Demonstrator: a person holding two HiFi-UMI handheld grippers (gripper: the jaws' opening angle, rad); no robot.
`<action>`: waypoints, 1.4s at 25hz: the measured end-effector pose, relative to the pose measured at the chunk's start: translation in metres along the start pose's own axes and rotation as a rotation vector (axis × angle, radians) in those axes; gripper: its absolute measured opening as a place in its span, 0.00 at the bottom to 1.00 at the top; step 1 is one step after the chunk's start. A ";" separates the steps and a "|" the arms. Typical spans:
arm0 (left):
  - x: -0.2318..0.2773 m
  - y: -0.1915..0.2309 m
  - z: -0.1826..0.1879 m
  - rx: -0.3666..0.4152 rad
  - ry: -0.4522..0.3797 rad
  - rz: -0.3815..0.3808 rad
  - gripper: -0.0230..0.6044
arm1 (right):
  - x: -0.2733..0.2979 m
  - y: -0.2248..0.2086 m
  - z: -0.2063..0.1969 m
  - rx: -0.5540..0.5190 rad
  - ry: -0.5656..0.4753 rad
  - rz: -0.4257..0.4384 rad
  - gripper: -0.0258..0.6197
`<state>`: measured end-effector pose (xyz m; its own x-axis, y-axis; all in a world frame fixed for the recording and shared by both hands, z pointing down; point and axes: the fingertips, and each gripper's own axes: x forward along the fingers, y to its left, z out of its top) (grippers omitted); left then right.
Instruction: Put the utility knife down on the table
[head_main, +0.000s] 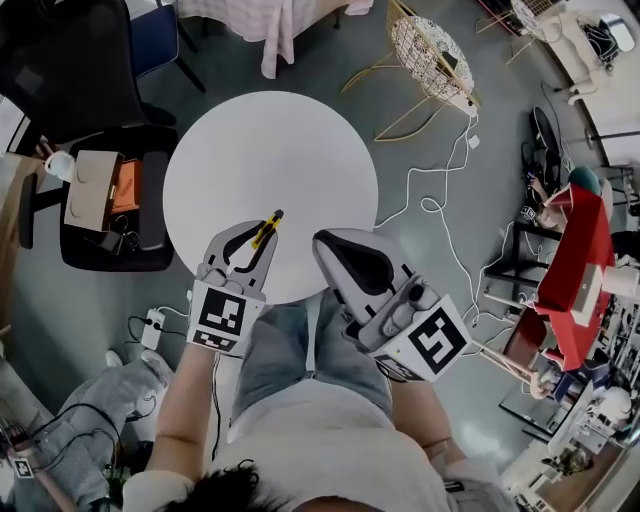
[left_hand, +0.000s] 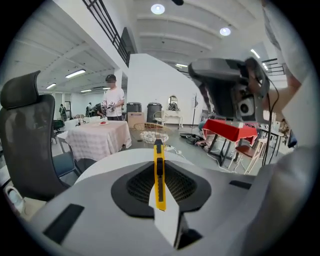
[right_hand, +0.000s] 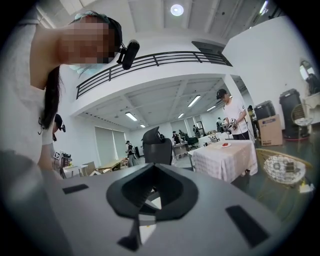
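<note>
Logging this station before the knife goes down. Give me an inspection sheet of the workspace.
Surface: round white table, bare where visible.
Job's things: utility knife, yellow, held over the table's near edge, not yet set down.
Clutter: nothing seen on the table.
Grippers: left gripper shut on the utility knife; right gripper shut, nothing between its jaws.
Cables: white cable looped on the floor right of the table; power strip on the floor at the left.
Surroundings: black office chair, wire basket, red table.
</note>
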<state>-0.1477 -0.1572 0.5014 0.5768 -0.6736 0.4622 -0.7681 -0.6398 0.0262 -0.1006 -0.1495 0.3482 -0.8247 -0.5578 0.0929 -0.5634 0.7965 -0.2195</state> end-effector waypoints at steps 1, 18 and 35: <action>0.005 0.000 -0.011 0.007 0.030 -0.003 0.14 | 0.000 -0.001 -0.002 0.002 0.005 -0.004 0.05; 0.060 -0.011 -0.127 0.024 0.355 -0.065 0.14 | -0.011 -0.020 -0.020 0.037 0.044 -0.062 0.05; 0.070 -0.007 -0.157 0.042 0.485 -0.058 0.14 | -0.011 -0.021 -0.023 0.037 0.057 -0.063 0.05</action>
<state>-0.1455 -0.1417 0.6731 0.4151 -0.3927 0.8207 -0.7205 -0.6926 0.0330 -0.0807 -0.1551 0.3742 -0.7899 -0.5914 0.1622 -0.6128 0.7507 -0.2469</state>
